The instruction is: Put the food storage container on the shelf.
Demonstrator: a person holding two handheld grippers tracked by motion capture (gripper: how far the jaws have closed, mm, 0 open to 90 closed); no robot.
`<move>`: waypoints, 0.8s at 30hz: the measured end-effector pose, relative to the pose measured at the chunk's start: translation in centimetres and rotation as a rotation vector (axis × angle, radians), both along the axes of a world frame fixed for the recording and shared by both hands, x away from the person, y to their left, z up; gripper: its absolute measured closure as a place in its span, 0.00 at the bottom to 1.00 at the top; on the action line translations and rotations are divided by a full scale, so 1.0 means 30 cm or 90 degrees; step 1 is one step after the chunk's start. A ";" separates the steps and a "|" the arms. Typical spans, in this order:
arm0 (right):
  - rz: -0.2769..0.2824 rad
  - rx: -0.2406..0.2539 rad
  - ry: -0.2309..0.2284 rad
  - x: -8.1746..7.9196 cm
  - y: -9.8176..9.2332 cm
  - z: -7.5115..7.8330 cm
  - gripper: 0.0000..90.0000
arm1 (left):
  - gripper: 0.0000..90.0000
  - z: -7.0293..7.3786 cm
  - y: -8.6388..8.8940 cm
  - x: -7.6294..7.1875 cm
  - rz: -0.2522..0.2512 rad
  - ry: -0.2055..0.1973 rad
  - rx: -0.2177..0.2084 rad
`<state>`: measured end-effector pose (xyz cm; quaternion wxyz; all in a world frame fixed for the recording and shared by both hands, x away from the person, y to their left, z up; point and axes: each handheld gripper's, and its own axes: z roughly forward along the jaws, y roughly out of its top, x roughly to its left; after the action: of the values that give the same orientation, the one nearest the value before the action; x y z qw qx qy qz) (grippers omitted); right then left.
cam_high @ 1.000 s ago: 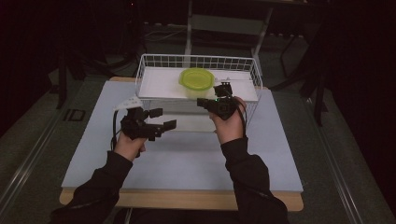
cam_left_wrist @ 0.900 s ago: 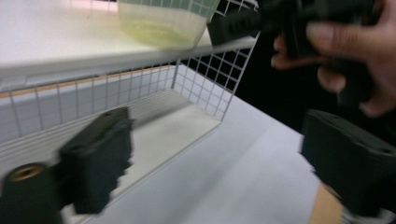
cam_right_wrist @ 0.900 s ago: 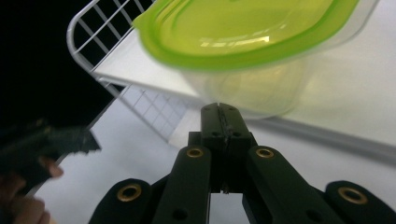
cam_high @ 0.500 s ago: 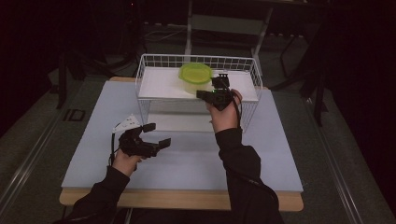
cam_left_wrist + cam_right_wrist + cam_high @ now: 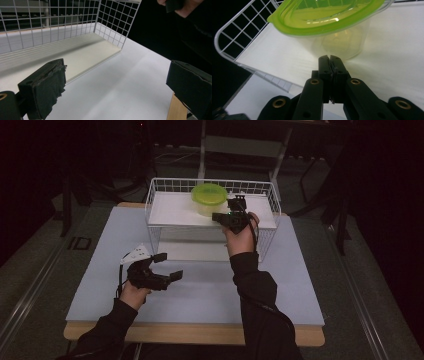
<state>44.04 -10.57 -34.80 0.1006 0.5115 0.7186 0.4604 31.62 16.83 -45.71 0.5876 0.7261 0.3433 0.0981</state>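
Your right gripper has its two jaws pressed together, with nothing between them. The closed tips point at the clear wall of the round container and stand just beside its lower part; I cannot tell if they touch it. The container has a green lid and it stands on the white shelf of the wire basket, near the far edge of the shelf and about in the middle of it. Your right hand reaches over the front rim of the basket, at its right half.

Your left gripper has its jaws wide open, and nothing is between them. In the left gripper view the two black pads stand far apart, with the bare white table between them. This gripper is low over the table, in front of the left front corner of the basket and well apart from the container. Your left hand holds it near the front left part of the table.
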 end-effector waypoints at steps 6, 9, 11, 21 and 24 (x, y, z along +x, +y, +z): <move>0.031 -0.007 -0.010 -0.061 -0.009 0.004 0.91 | 0.04 0.001 -0.005 -0.007 -0.005 0.006 0.002; 0.060 -0.014 -0.019 -0.096 -0.015 0.012 0.79 | 0.04 0.002 -0.011 -0.017 -0.002 0.016 -0.007; 0.068 -0.018 -0.024 -0.107 -0.016 0.014 0.79 | 0.04 0.002 -0.011 -0.017 -0.002 0.016 -0.007; 0.132 -0.037 -0.072 -0.231 -0.064 0.000 0.42 | 0.04 0.017 -0.014 -0.071 -0.031 0.012 0.024; 0.147 -0.042 -0.085 -0.262 -0.079 -0.021 0.33 | 0.04 0.014 0.001 -0.099 -0.029 0.023 0.028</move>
<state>36.19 -12.95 -35.44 0.1110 0.3898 0.7791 0.4783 28.66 16.86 -45.28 0.5675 0.7480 0.3351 0.0786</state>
